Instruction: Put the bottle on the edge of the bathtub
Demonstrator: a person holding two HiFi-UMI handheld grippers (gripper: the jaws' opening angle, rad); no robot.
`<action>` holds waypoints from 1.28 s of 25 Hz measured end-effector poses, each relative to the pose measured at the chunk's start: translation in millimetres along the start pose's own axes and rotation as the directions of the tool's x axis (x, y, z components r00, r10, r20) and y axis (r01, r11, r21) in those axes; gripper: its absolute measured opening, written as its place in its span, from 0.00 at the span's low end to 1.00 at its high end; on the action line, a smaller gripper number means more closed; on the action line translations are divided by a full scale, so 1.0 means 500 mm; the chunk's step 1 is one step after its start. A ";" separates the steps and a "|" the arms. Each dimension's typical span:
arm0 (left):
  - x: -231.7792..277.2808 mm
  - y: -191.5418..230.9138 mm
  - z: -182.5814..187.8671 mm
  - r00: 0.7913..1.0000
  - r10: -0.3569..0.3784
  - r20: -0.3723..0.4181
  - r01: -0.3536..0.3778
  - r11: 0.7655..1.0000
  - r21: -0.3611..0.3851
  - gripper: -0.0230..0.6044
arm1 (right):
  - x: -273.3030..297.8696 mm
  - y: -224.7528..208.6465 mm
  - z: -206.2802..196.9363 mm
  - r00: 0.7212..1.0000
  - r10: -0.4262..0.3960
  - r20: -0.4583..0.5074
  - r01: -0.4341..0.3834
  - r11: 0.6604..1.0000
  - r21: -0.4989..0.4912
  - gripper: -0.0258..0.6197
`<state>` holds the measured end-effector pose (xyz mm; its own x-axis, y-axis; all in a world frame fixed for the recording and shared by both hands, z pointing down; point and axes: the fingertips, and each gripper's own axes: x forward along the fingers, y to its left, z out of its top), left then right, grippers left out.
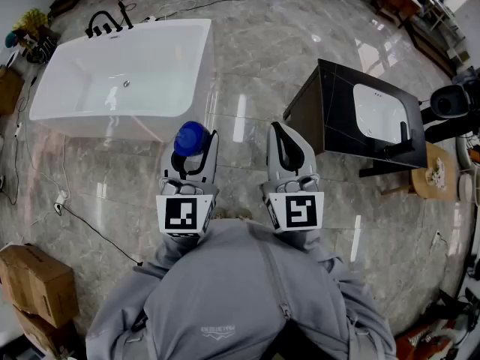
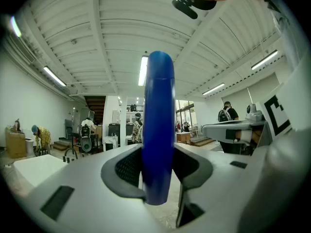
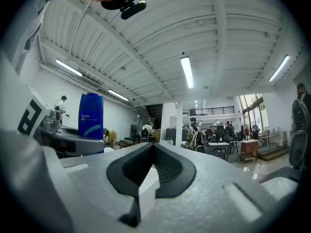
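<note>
**Two grippers held level, bottle in the left one**

*Head view.* You hold both grippers side by side above the marble floor (image 1: 247,73). The left gripper (image 1: 196,156) carries the blue bottle (image 1: 190,138), seen from its top, between its jaws. The bottle is in the air, just short of the near wall of the white bathtub (image 1: 105,124) and not on its edge. The right gripper (image 1: 279,128) points toward the black vanity (image 1: 352,137). Cardboard boxes (image 1: 37,280) lie at the lower left.

*Left gripper view.* The jaws are clamped on the bottle (image 2: 159,125), which stands upright with the dark pads (image 2: 127,169) pressing on both its sides. Part of the bathtub (image 2: 36,169) shows low at the left.

*Right gripper view.* The jaws are closed together, pad against pad, with nothing between them. The bottle (image 3: 91,115) appears at the left, upright in the other gripper.
</note>
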<state>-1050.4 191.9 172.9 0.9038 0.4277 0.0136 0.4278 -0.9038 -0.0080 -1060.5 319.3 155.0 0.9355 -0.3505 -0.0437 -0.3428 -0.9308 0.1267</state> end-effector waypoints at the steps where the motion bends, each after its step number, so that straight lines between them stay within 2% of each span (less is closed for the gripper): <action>1: 0.002 0.002 0.001 1.000 -0.003 0.000 0.003 1.000 0.001 0.29 | 0.003 0.003 0.000 1.000 0.001 0.001 -0.001 1.000 0.000 0.04; 11: 0.015 0.038 -0.006 0.999 -0.033 -0.002 0.033 0.999 -0.006 0.29 | 0.034 0.032 -0.001 1.000 -0.013 -0.003 0.013 1.000 0.001 0.04; 25: 0.068 0.062 -0.043 0.986 -0.164 -0.034 0.163 0.986 -0.023 0.29 | 0.077 0.037 -0.040 0.997 -0.073 -0.025 0.075 0.992 0.097 0.04; 32: 0.154 0.099 -0.050 0.989 -0.142 -0.029 0.142 0.990 -0.026 0.29 | 0.161 0.003 -0.051 0.998 -0.058 -0.006 0.058 0.994 0.095 0.04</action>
<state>-959.8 179.5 198.4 0.8331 0.5513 0.0436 0.5510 -0.8343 0.0201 -983.4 292.2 176.8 0.9544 -0.2951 -0.0450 -0.2940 -0.9553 0.0296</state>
